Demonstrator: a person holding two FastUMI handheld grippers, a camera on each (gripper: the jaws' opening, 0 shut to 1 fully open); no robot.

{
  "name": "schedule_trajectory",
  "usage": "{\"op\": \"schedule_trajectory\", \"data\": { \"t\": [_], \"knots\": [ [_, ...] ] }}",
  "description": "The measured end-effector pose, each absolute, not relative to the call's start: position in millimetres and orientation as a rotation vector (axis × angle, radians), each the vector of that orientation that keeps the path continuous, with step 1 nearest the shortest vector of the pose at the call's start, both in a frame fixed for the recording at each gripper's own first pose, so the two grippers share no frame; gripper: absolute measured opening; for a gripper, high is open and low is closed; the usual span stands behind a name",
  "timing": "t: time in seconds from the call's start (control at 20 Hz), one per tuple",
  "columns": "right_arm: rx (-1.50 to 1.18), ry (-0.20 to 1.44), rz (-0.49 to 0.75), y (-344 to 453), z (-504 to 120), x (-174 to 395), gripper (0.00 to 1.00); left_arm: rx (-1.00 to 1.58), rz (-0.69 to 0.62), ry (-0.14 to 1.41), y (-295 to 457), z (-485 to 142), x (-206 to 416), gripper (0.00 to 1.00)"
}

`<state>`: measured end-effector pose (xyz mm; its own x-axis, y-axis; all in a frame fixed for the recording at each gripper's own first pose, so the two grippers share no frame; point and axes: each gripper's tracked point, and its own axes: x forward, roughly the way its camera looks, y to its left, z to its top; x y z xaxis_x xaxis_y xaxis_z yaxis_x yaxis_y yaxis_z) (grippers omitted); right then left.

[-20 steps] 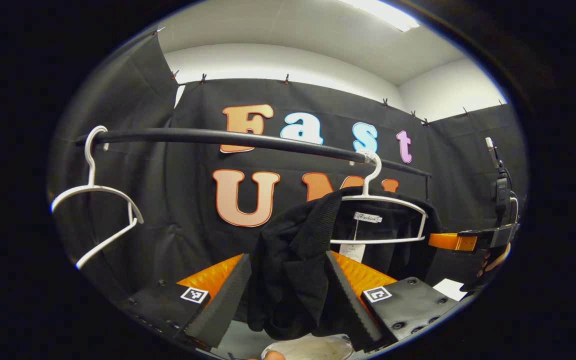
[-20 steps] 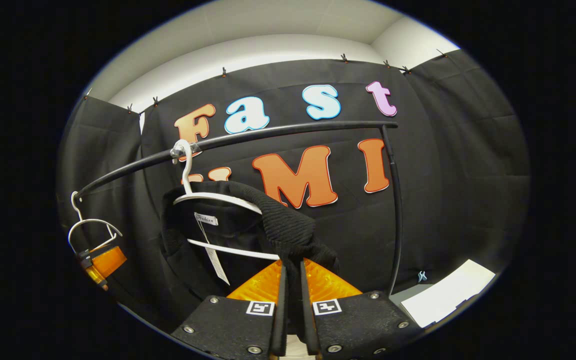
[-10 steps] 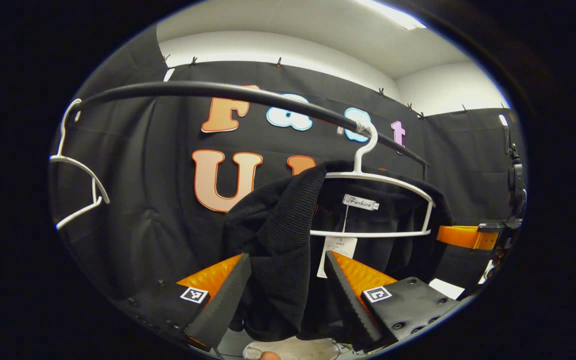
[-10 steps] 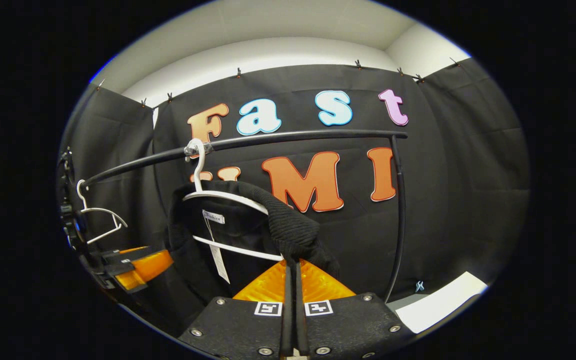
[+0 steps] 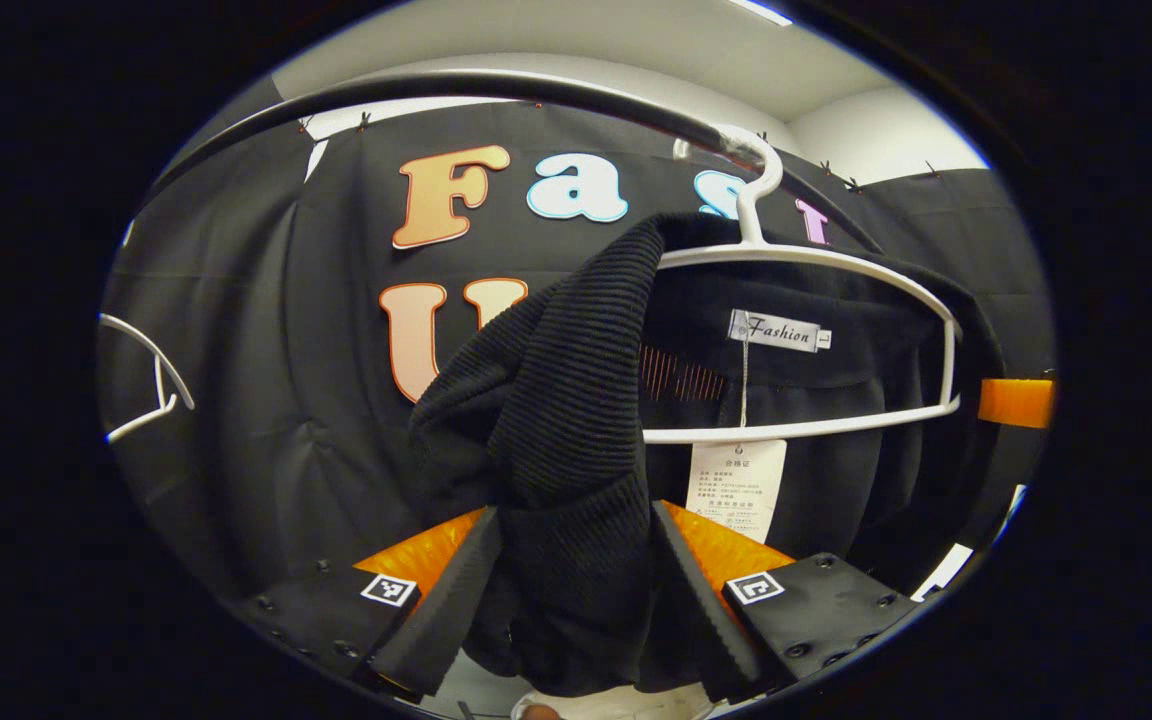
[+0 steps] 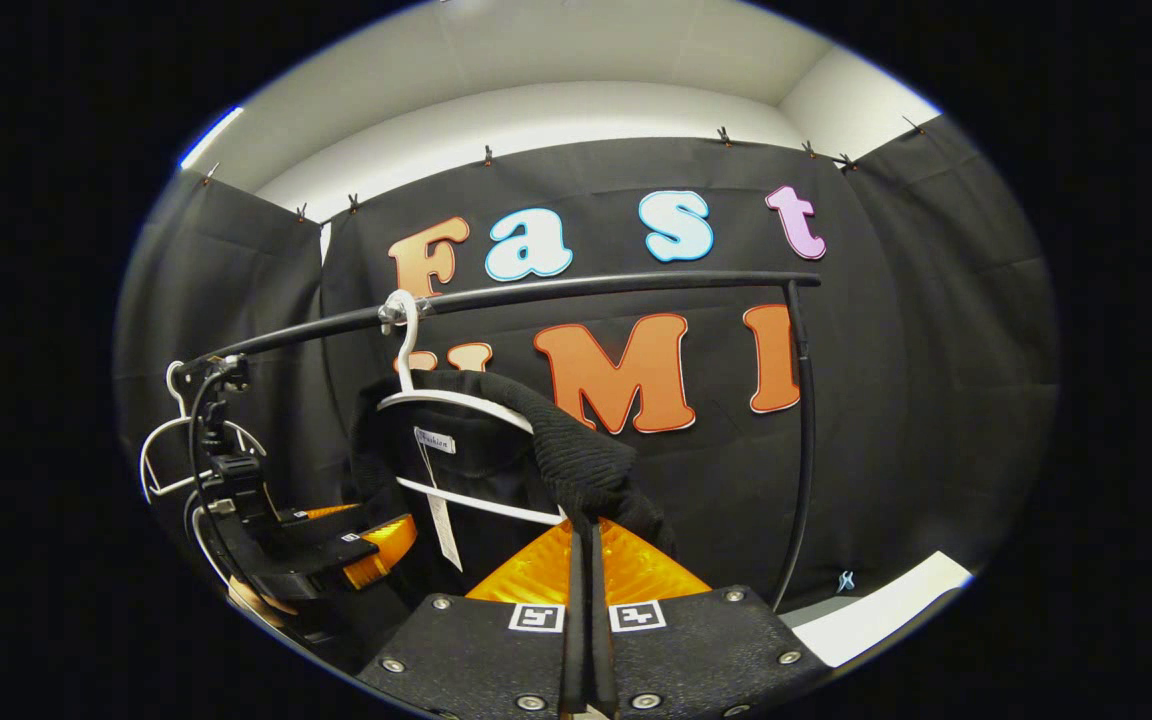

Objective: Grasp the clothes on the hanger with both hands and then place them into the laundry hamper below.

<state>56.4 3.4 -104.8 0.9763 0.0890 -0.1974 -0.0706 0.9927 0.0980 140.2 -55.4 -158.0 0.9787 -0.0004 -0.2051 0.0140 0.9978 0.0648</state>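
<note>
Black rail spanning the booth, black knit garment hanging on white hanger, left claw spread wide around its bunched sleeve, contact unclear, right claw pinching nearly closed on a fold, fingertips hiding in fabric

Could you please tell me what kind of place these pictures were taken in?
Probably a recording booth set up as a laundry corner: black cloth walls, a clothes rail, and a black garment on a white hanger.

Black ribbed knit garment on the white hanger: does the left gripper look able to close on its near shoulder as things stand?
Probably yes. The left gripper stands open with the black ribbed knit garment hanging between its fingers, nothing in between. The right gripper is shut on the other shoulder.
</note>
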Motion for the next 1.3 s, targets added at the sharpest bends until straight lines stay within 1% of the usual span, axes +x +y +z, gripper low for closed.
{"op": "schedule_trajectory", "data": {
  "t": [0.05,0.1,0.15,0.2,0.25,0.3,0.4,0.55,0.65,0.7,0.8,0.85,0.9,0.95,1.0,1.05,1.1,1.25,1.3],
  "knots": [
    [0.088,0.199,0.083,2.1,-105.2,55.7,0.02,0.037,-0.015,0.215,-58.5,-160.8,142.8,1.0],
    [0.085,0.195,0.085,1.1,-104.7,53.4,0.02,0.013,-0.007,0.234,-57.6,-165.0,143.6,0.97],
    [0.083,0.189,0.084,-0.4,-103.3,52.5,0.02,-0.012,-0.01,0.236,-57.3,-167.1,145.4,0.99],
    [0.08,0.184,0.084,0.1,-102.3,54.2,0.02,-0.027,-0.021,0.226,-58.9,-167.2,149.1,0.95],
    [0.078,0.181,0.085,-0.4,-103.1,54.5,0.02,-0.028,-0.017,0.227,-57.2,-170.9,151.0,0.82],
    [0.078,0.179,0.085,-2.6,-103.3,53.1,0.01,-0.021,-0.025,0.228,-57.1,-171.7,151.7,0.73],
    [0.083,0.181,0.086,-2.4,-102.5,52.1,0.0,-0.024,-0.067,0.213,-63.2,-169.4,151.4,0.52],
    [0.06,0.166,0.073,-8.2,-96.8,51.4,0.0,-0.005,-0.055,0.223,-55.3,-167.8,147.8,0.14],
    [0.04,0.149,0.05,-18.0,-90.8,48.0,0.0,0.057,0.003,0.19,-38.0,-155.8,147.2,0.07],
    [0.032,0.141,0.042,-19.6,-86.7,45.7,0.07,0.102,0.011,0.164,-30.9,-146.4,145.7,0.07],
    [0.031,0.132,0.034,-24.3,-80.7,43.3,0.07,0.173,0.051,0.104,-11.5,-124.0,139.3,0.07],
    [0.03,0.13,0.03,-26.9,-78.2,42.1,0.0,0.184,0.064,0.082,-5.9,-114.0,136.2,0.07],
    [0.019,0.12,0.022,-31.2,-73.3,42.2,0.07,0.184,0.073,0.066,-1.0,-105.4,134.5,0.07],
    [0.004,0.106,0.004,-37.2,-66.3,42.7,0.07,0.182,0.09,0.048,7.4,-94.9,132.5,0.09],
    [-0.004,0.093,-0.008,-43.8,-60.0,42.6,0.0,0.179,0.108,0.033,16.3,-86.0,132.2,0.06],
    [-0.002,0.091,-0.014,-45.5,-57.9,43.5,0.07,0.173,0.116,0.022,25.7,-77.5,132.3,0.06],
    [0.005,0.093,-0.012,-45.8,-57.2,44.3,0.0,0.172,0.122,0.014,32.7,-69.3,131.9,0.09],
    [-0.011,0.092,-0.017,-51.6,-54.5,48.0,0.0,0.185,0.15,-0.022,41.7,-50.7,133.8,0.09],
    [-0.023,0.09,-0.025,-54.1,-53.0,49.0,0.0,0.205,0.154,-0.019,42.2,-45.4,133.4,0.06]
  ]
}}
